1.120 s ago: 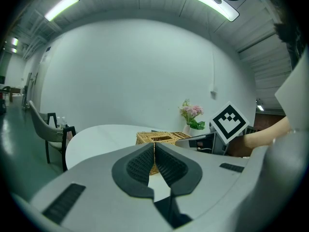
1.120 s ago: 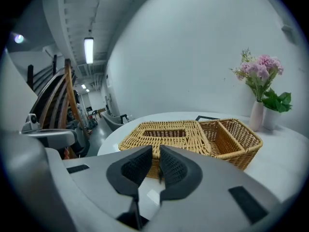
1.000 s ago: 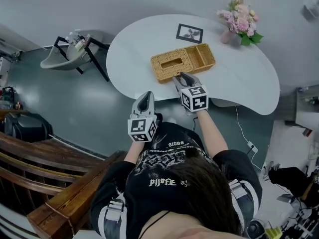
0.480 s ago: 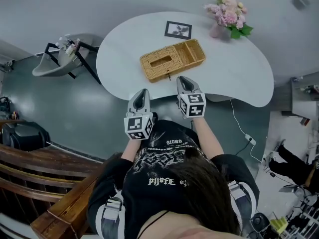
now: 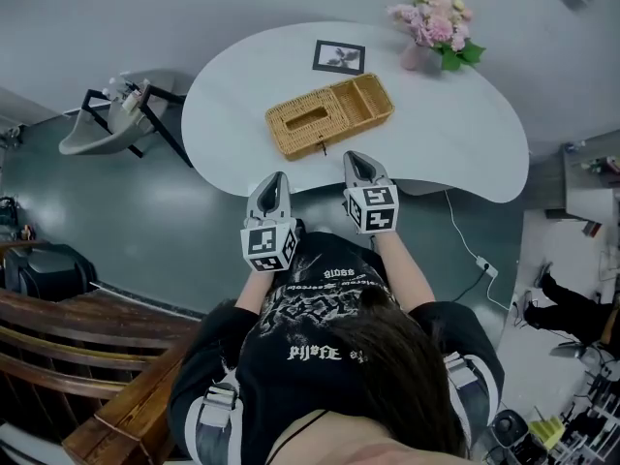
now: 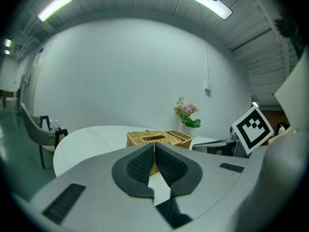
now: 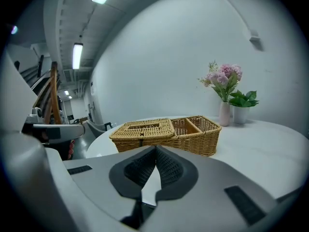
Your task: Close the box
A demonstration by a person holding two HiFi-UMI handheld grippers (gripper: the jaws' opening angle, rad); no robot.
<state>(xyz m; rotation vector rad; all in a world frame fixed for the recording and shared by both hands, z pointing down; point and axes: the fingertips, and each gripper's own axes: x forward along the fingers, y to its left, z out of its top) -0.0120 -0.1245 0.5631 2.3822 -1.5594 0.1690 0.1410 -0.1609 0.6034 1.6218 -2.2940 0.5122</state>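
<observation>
A wicker box (image 5: pixel 329 116) lies on the white table (image 5: pixel 455 134). Its woven lid (image 5: pixel 305 122) lies flat over the left half, and the right compartments (image 5: pixel 366 98) show open. In the gripper views the box (image 6: pixel 157 139) (image 7: pixel 164 132) sits ahead, apart from the jaws. My left gripper (image 5: pixel 277 176) (image 6: pixel 154 144) is shut and empty, over the floor just off the table's front edge. My right gripper (image 5: pixel 355 157) (image 7: pixel 155 149) hovers at that edge, a short way from the box; its jaws have just been closing and are shut with nothing between them.
A vase of pink flowers (image 5: pixel 426 27) stands at the table's far right, and a framed picture (image 5: pixel 339 56) lies behind the box. A chair (image 5: pixel 116 119) stands left of the table. Wooden railings (image 5: pixel 58 347) run at the lower left.
My right gripper has drawn back from the box's front side, and its jaws have gone from slightly parted to shut. The left gripper has stayed about where it was.
</observation>
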